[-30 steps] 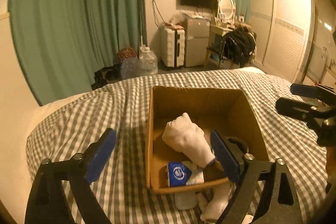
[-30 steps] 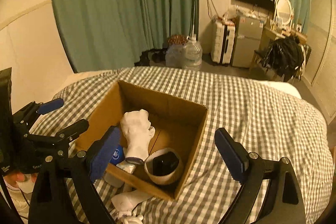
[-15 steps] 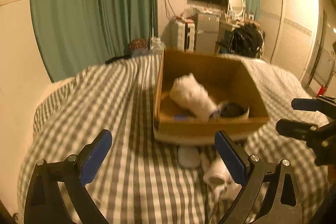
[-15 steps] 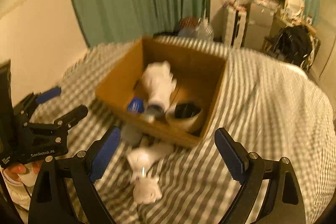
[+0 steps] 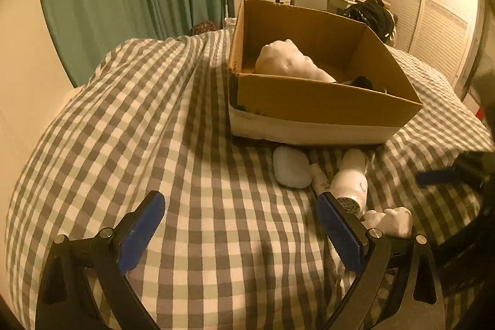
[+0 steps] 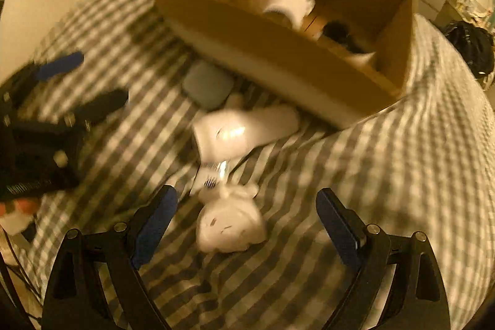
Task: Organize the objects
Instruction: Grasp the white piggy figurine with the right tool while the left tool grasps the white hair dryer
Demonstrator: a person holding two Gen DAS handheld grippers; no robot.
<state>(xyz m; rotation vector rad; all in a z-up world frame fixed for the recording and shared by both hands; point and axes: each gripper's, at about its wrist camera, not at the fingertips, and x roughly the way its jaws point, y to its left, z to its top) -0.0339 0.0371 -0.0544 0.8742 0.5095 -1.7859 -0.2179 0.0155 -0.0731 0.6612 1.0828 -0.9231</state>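
Now the bed (image 5: 173,144), checked cover, carries everything. Cardboard box (image 5: 309,101) sits on it, already holding a white plaster hand (image 5: 287,61) and a dark item in a bowl, hard to make out. Compared with a second ago both cameras have dropped low and pulled back from over the box toward the loose things in front of it, so the box-drop step looks done and a fresh pick is starting. Still outside the box, touching or just beside its near wall: white bottle (image 6: 241,132) lying on its side, grey-white pouch (image 5: 290,167), a thin tube (image 5: 318,180) between them, and a small white figurine (image 6: 230,226) nearest the cameras. Right claw (image 6: 247,225) is spread wide, empty, with the figurine between its fingers; likely next target, though the view is motion-blurred. Left claw (image 5: 241,228) also spread wide, empty, hovering over bare cover, bottle just beside its right finger. Four items judged left to box.
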